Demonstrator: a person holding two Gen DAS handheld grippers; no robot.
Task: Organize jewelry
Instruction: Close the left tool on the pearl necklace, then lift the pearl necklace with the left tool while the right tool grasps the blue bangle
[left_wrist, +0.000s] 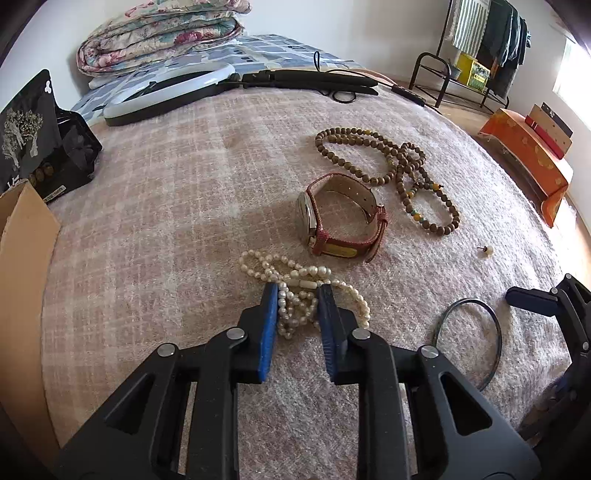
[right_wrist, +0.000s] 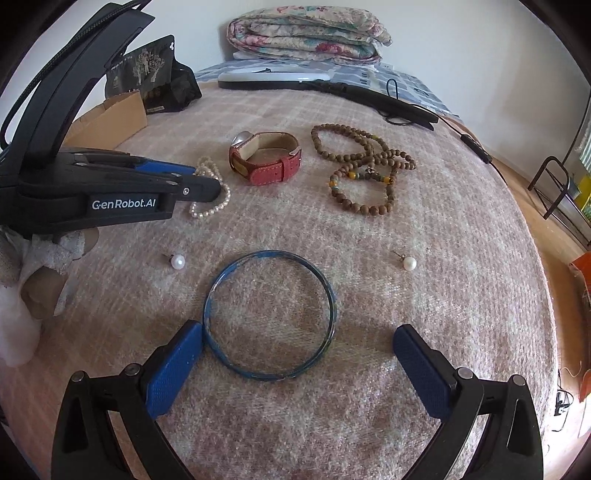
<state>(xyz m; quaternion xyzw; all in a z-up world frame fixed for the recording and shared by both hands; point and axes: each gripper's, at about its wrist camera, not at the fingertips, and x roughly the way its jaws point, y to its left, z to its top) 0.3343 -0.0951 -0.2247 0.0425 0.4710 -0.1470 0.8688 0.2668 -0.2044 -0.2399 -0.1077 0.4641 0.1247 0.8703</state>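
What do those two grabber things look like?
Both are black plastic with silver rivets and blue textured pads. The left gripper has white lettering, "GenRobot.AI", on its side and a black braided cable running up behind it. The right gripper has the same black frame. The hand under the left one wears a whitish, worn glove.

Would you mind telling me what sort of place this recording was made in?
Most likely a bedroom at home. The jewelry lies on a bed's pink plaid blanket, a folded floral quilt sits against the far wall, and a clothes rack hung with garments stands by the wall.
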